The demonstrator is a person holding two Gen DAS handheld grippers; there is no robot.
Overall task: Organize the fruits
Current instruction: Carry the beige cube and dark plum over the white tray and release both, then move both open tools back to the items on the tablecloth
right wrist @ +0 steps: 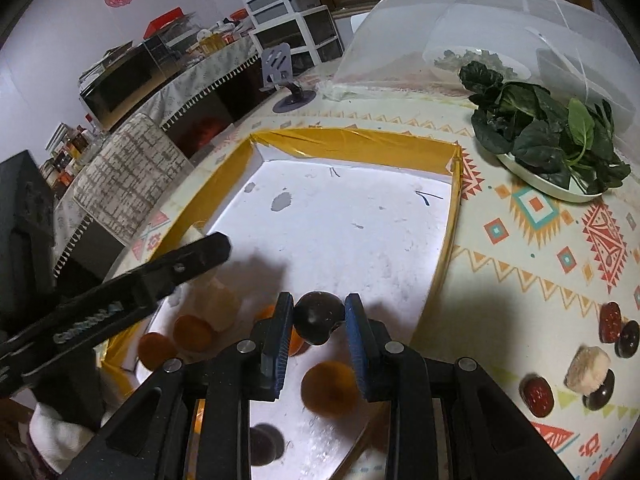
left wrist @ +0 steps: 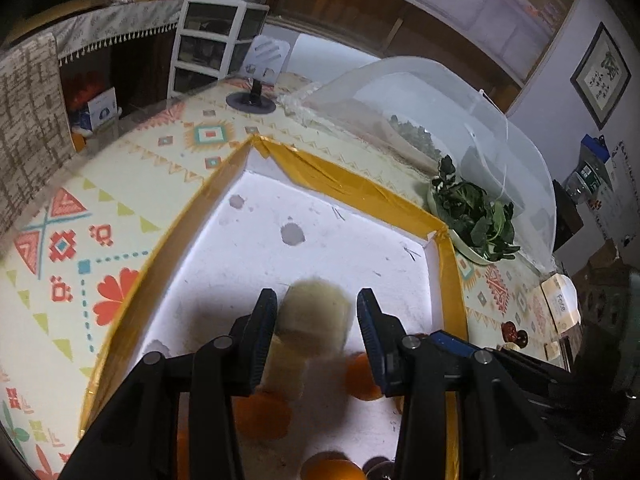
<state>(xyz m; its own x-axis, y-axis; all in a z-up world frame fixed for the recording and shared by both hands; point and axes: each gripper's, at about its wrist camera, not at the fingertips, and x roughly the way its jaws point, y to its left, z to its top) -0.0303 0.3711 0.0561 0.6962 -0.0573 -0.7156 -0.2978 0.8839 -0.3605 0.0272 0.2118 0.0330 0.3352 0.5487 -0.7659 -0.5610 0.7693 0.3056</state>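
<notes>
A shallow white tray with a yellow-taped rim lies on the patterned tablecloth. My left gripper is shut on a pale yellow fruit piece, which hangs over the tray's near half. Its black finger also shows in the right wrist view, with the pale piece below it. My right gripper is shut on a dark round fruit above the tray. Oranges and another dark fruit lie in the tray's near end.
On the cloth right of the tray lie loose red and dark fruits and a pale chunk. A dish of green leaves and a mesh food cover stand behind. At the far edge is a phone stand.
</notes>
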